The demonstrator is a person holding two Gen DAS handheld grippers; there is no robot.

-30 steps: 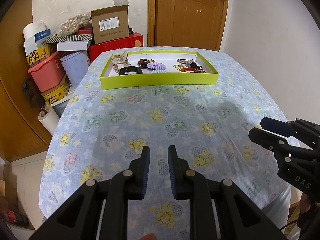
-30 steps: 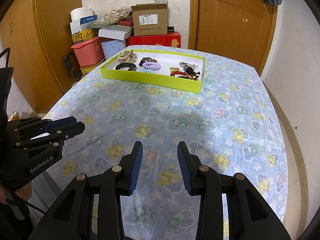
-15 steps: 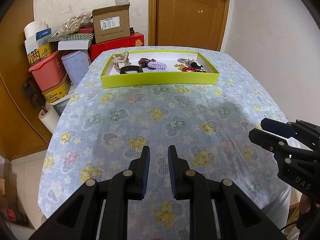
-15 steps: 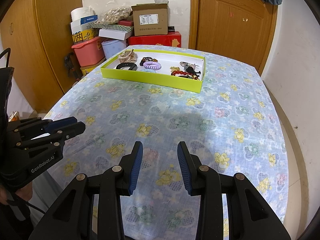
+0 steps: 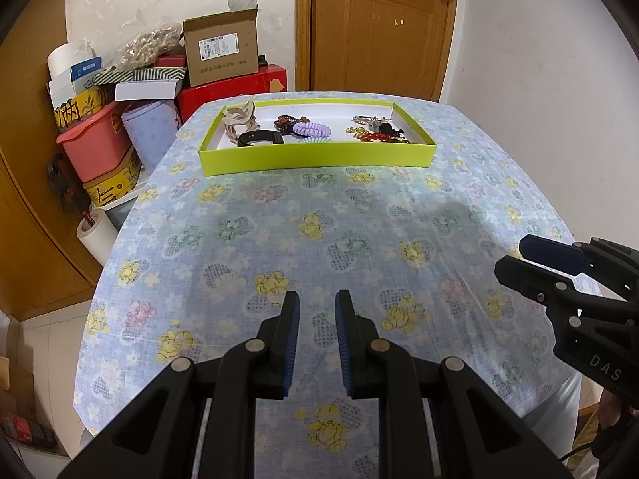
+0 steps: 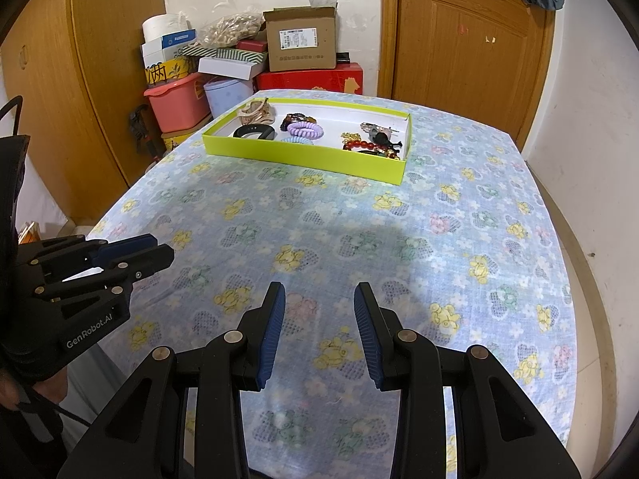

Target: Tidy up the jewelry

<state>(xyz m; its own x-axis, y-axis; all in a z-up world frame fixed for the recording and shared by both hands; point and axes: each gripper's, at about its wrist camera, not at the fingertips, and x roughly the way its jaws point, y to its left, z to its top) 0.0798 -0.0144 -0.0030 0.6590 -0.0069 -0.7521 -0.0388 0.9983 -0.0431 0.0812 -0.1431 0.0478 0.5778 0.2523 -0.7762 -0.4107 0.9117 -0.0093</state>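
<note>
where the tray [image 5: 319, 156] wall rises, nearer jewelry [image 5: 307, 129] hides.

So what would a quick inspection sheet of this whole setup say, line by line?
Surface: table under a blue floral cloth, bare except for the tray.
Job's things: yellow-green tray at the far end, holding a purple coil hair tie, black band, red bead bracelet, beige hair claw and other small pieces.
Clutter: nothing seen on the table.
Grippers: left gripper and right gripper both open, empty, over the near end.
Cables: a black cable below the left gripper.
Surroundings: stacked boxes, pink bin, wooden door.
</note>
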